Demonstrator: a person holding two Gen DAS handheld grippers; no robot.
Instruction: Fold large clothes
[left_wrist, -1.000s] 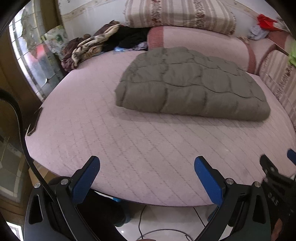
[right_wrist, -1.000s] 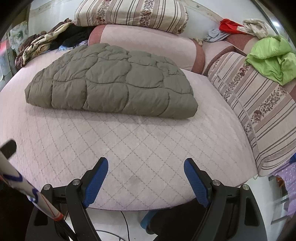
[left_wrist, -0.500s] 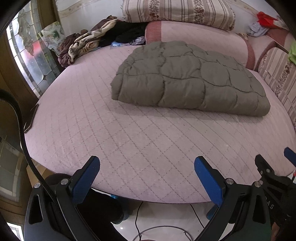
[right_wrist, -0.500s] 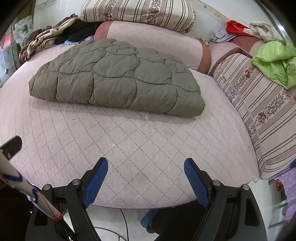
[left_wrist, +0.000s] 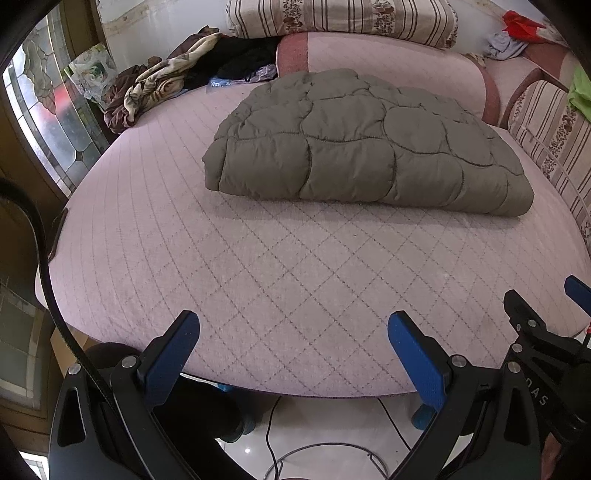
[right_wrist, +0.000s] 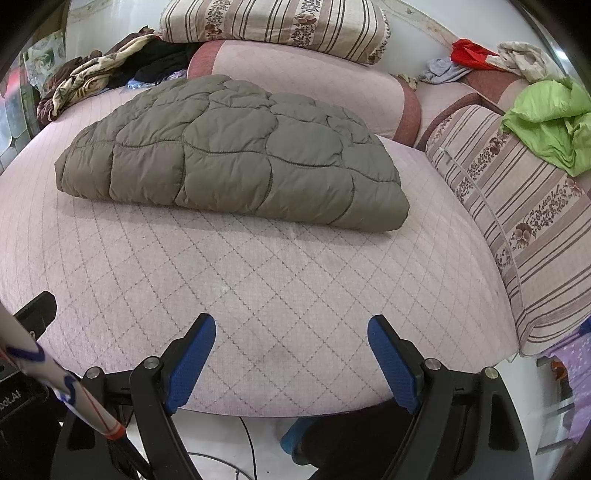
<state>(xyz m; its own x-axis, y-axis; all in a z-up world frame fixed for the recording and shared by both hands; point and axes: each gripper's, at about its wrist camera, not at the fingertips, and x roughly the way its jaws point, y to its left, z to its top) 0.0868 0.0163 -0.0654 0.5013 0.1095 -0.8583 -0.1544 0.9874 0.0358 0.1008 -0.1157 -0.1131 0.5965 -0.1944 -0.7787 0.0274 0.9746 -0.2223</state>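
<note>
A: Where does the quilted jacket (left_wrist: 362, 147) lie?

B: The olive-grey puffy garment sits folded into a thick flat bundle on the pink quilted bed (left_wrist: 258, 280), on the half farther from the cameras, with its folded edge facing them.

A: What is around the jacket?

B: Behind the jacket a pink bolster (right_wrist: 306, 74) runs along the bed, and a striped floral pillow (right_wrist: 273, 26) lies on top of that. To the left of the jacket, at the bed's far edge, is a heap of dark and patterned clothes (left_wrist: 173, 81). To the right of the jacket stands a striped cushion (right_wrist: 517, 199) with a lime-green garment (right_wrist: 550, 122) on it; a red cloth (right_wrist: 469, 51) lies behind that.

A: And the grippers?

B: Both hang at the bed's near edge, well apart from the jacket. The left gripper (left_wrist: 291, 354) has its blue jaws spread wide, with nothing between them. The right gripper (right_wrist: 290, 354) is the same: jaws spread, empty, only bedcover below them.
</note>
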